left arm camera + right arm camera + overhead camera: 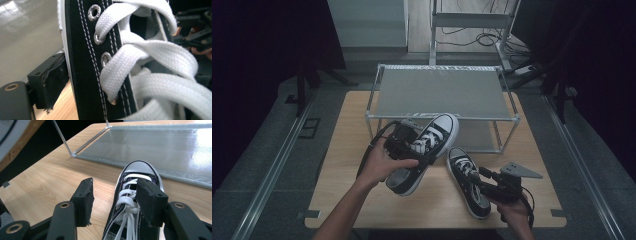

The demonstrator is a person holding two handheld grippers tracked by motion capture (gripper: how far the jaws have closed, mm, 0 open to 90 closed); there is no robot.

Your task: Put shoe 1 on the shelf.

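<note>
Left claw (408, 142) clamps the lace-side wall of one sneaker (428, 150), lifted off the desk (342, 170), toe toward the shelf rack (442, 92) just ahead. Right claw (486, 181) half-open, astride the second sneaker (468, 181) on the desk, no squeeze visible. No readable brand.

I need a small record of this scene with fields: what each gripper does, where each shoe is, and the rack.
left gripper: shut on the raised shoe, jaws clamping its laced side, held above the table
right gripper: open, jaws on either side of the second shoe, not pressing
second shoe: flat on the table, toe toward the rack
rack: two grey shelves, metal frame
</note>
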